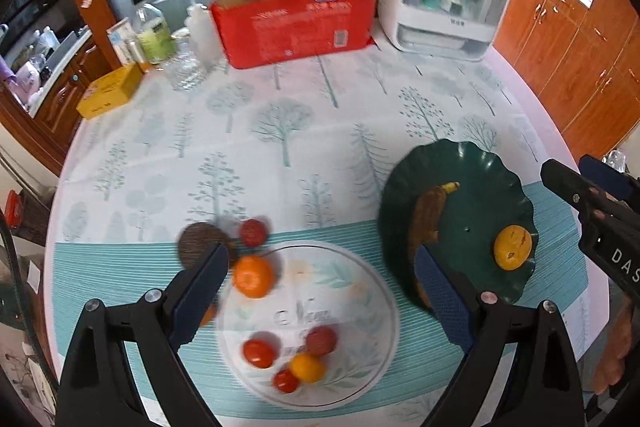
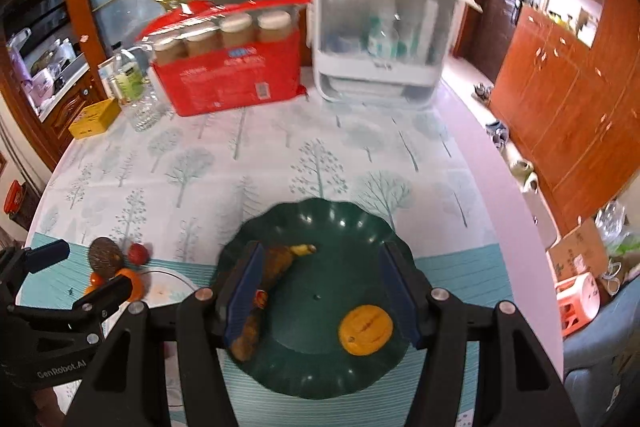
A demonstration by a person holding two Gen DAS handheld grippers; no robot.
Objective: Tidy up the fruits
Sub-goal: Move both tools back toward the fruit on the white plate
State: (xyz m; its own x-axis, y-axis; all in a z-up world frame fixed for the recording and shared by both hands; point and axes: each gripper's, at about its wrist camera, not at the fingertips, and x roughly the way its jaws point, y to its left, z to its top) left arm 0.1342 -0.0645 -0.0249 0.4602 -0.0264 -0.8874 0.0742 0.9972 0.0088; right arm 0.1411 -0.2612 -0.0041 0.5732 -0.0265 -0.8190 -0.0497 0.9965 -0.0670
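plate [image 2: 360,223]: dark green | tablecloth [image 1: 280,131]: pale, tree-printed | box [image 1: 296,27]: red

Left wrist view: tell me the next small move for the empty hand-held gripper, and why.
Probably lower the left hand-held gripper, whose jaws stand open and empty, onto the orange at the clear plate's far rim. It is the fruit nearest the fingertips, and the green plate already holds a banana and a yellow-orange fruit, so it looks like the sorting target.
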